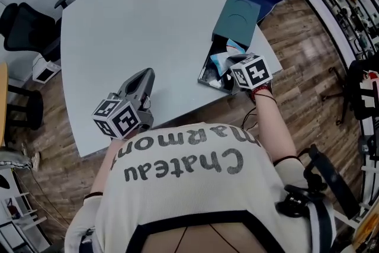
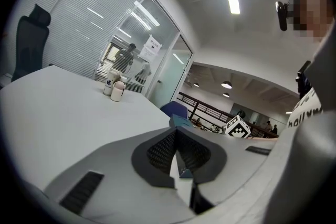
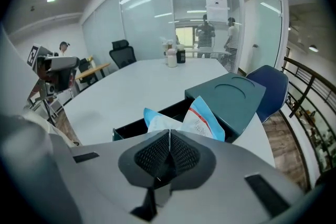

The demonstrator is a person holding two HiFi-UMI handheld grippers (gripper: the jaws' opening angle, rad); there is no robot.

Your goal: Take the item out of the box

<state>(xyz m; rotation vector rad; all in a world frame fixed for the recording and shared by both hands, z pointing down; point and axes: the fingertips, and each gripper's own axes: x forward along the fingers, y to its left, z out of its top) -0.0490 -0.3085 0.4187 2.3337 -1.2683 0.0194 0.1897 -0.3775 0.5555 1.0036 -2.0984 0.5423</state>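
The right hand-held gripper [image 3: 169, 132] pinches the blue packet [image 3: 205, 115], not yet out of the box [image 3: 128, 127] (left hand-held gripper [image 2: 176, 135] closed, empty).

The right tongs [image 3: 168, 139] cover the lower part of the blue-and-white packet [image 3: 202, 119] just beyond their tips, and its print is too small to read. In the head view their marker cube [image 1: 251, 72] hides their jaws and the near end of the open box [image 1: 206, 68]. Far beyond the left tongs [image 2: 176, 136], across the desk [image 2: 63, 113], the labels on the bottles [image 2: 113, 85] are illegible.
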